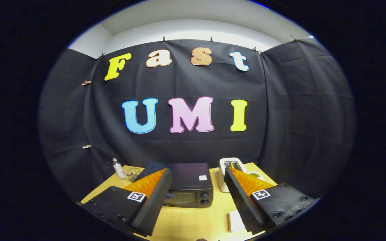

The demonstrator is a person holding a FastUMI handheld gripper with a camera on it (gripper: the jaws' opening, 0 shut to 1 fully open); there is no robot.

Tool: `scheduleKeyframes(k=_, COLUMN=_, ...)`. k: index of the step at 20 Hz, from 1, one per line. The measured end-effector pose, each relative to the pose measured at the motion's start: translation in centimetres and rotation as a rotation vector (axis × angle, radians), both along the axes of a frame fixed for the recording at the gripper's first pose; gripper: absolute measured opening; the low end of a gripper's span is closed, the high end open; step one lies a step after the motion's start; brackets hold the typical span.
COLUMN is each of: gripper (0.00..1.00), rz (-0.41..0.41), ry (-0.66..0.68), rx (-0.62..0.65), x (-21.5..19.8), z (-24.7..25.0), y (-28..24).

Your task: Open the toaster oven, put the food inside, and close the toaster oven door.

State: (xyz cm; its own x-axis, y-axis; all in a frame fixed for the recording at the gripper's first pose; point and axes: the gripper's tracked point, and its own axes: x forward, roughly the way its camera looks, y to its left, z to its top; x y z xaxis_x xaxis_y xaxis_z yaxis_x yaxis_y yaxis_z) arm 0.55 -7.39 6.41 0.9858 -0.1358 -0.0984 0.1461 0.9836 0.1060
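Observation:
A black toaster oven [188,187] stands on the yellow table [189,222], beyond my fingertips and between them. Its glass door looks shut, with two knobs at its right side. My gripper [198,197] is held well above the table, open wide, with nothing between the black ribbed pads. The left finger [152,201] covers the oven's left part. A small white flat object [236,221] lies on the table beside the right finger [243,201]; what it is I cannot tell.
A white appliance [231,167] stands right of the oven, with a small white and green item [255,174] behind the right finger. A small clear bottle [119,169] and a little wire basket [133,173] sit at the table's far left corner.

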Motion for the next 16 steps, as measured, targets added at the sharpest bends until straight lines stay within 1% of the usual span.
scheduleKeyframes(k=5, gripper=0.98, rz=-0.014, ry=-0.023, rx=0.024, x=-0.3, z=1.3, y=-1.0)
scheduleKeyframes(k=16, gripper=0.98, rz=0.012, ry=-0.040, rx=0.050, x=1.0, z=1.6, y=-0.9)
